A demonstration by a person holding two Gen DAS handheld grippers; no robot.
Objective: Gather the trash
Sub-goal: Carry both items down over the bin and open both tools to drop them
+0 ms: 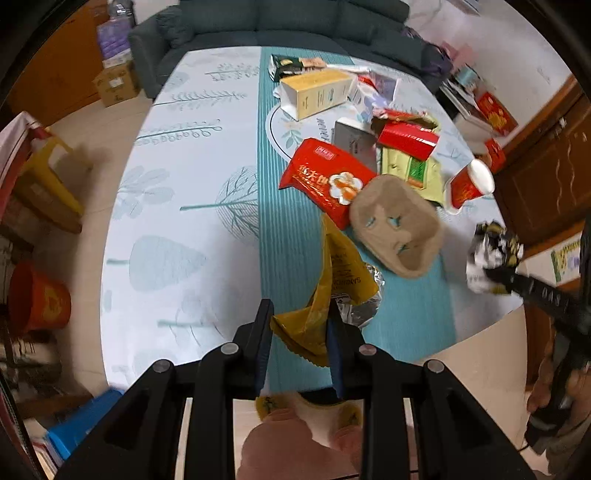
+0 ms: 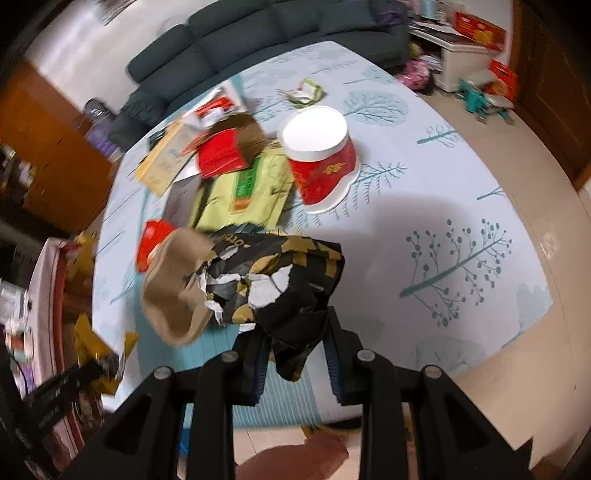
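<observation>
my left claw (image 1: 299, 325) is pinching a yellow wrapper (image 1: 325, 295), lifted off the surface (image 1: 177, 206) with its tail hanging toward a crumpled bit of foil (image 1: 364, 306). my right claw (image 2: 293, 339) is clamped on a torn black and gold wrapper (image 2: 280, 273), also held up in the air; from the left wrist view i see that same wrapper out at the right edge. just past both sits a brown pulp cup tray (image 1: 397, 225), partly overlapping a red snack packet (image 1: 325, 177). beyond those lie a green pouch (image 2: 251, 188), a red carton (image 1: 406, 138) and a red paper cup (image 2: 321, 158) tipped on its side, white base toward me. farther back a yellow box (image 1: 314, 92) lies flat, and a dark sofa (image 1: 277, 26) stands behind the surface.
</observation>
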